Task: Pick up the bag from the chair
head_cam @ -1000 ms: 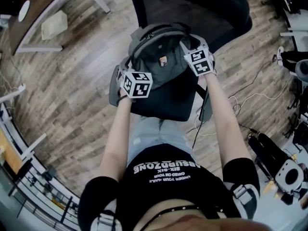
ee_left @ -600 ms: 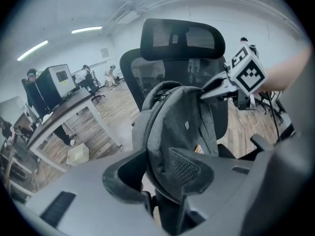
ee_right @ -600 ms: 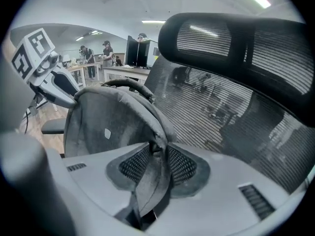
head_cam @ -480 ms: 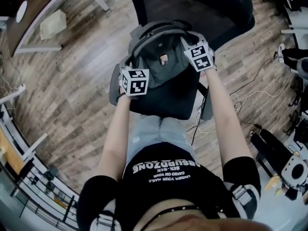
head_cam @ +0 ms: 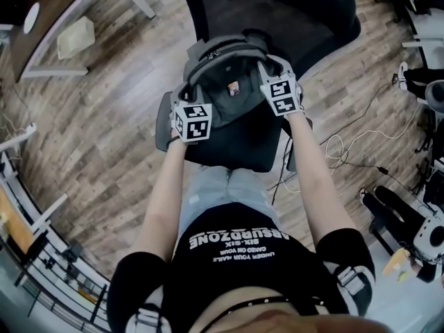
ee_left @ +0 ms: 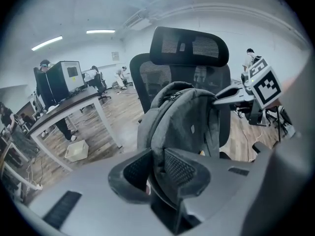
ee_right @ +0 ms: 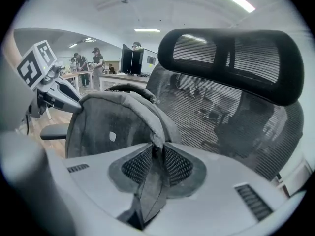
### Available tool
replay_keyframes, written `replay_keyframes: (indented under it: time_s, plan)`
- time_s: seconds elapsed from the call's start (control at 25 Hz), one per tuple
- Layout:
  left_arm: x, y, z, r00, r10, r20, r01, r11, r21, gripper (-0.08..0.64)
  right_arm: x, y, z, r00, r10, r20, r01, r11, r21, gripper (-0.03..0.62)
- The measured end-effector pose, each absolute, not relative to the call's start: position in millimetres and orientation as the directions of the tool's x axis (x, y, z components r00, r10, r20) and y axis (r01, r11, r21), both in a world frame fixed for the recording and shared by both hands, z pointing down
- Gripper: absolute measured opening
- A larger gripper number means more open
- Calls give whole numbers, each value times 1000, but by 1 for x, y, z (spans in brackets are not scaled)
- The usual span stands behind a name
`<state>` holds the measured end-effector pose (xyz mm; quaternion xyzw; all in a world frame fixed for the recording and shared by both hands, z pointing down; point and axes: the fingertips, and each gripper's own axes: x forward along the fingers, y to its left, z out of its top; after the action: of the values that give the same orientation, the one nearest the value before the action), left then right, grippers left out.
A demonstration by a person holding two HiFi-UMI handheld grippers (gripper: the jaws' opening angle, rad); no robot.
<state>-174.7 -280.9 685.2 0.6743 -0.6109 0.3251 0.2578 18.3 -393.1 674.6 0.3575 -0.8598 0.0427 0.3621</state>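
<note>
A grey backpack (head_cam: 225, 89) stands upright against the mesh back of a black office chair (head_cam: 239, 144). My left gripper (head_cam: 186, 109) is shut on the bag's left edge; in the left gripper view the grey fabric (ee_left: 184, 127) is pinched between the pads (ee_left: 135, 168). My right gripper (head_cam: 272, 82) is shut on the bag's right edge, where a fold of fabric (ee_right: 156, 146) runs between the pads (ee_right: 179, 166). The bag (ee_right: 113, 127) hangs between both grippers. The other gripper's marker cube (ee_left: 266, 85) shows at the right of the left gripper view.
The chair's headrest (ee_right: 231, 58) and mesh back sit close behind the bag. An armrest (head_cam: 165, 120) juts out at the chair's left. Cables (head_cam: 347, 144) trail over the wood floor on the right. A desk (head_cam: 48, 19) and a white box (head_cam: 78, 37) stand far left.
Both grippers have drawn closer together and slightly up the frame, and the bag has bunched narrower and risen off the seat between them.
</note>
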Motion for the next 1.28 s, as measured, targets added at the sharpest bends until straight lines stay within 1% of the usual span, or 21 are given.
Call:
replay_keyframes:
  time_s: [0.36, 1.04, 1.28]
  plan:
    - [-167, -266, 681, 53, -670, 740, -995, -102, -21, 89, 28, -374, 669, -469, -615, 634, -664, 719, 206, 80]
    - [-141, -221, 670, 102, -689, 718, -989, -145, 2, 84, 60, -320, 655, -447, -667, 595, -728, 658, 191, 75]
    - [-140, -208, 665, 84, -697, 712, -995, -92, 28, 81, 61, -306, 647, -442, -651, 617, -717, 670, 193, 75]
